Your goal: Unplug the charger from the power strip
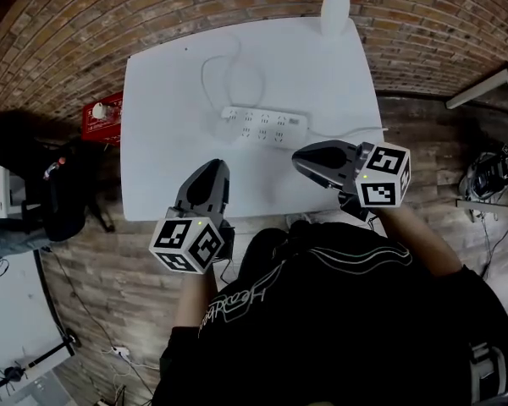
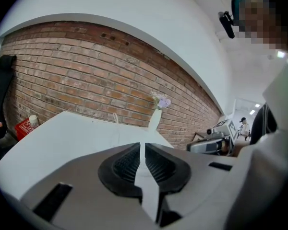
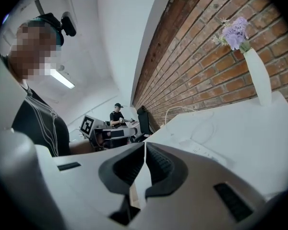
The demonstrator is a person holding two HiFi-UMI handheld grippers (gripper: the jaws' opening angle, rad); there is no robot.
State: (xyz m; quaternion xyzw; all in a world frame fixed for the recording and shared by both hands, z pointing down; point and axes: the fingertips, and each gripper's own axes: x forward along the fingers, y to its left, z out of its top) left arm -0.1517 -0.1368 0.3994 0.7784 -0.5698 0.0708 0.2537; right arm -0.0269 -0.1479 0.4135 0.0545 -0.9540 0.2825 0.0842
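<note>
The power strip point(image 1: 265, 125) lies flat near the middle of the white worktop point(image 1: 165, 142). The charger is too small to tell for sure; a white cable point(image 1: 208, 74) loops away from the strip's left end, so the plug is probably there. The left hand-held gripper point(image 1: 213, 169) and the right hand-held gripper point(image 1: 300, 157) hover on the person's side of the strip, both apart from it. Each has its jaws closed together with nothing between them. To do this step well, I think one gripper should open and take the plug by its sides, while the other presses the strip down so that it does not lift. The pull should go straight out of the socket. Only the head view shows the socket rows from above. The right gripper view point(image 3: 145, 150) shows the strip point(image 3: 201, 150) low and faint, with the vase point(image 3: 257, 75) behind it. The left gripper view point(image 2: 140, 147) shows the worktop and the vase, but no strip.
</note>
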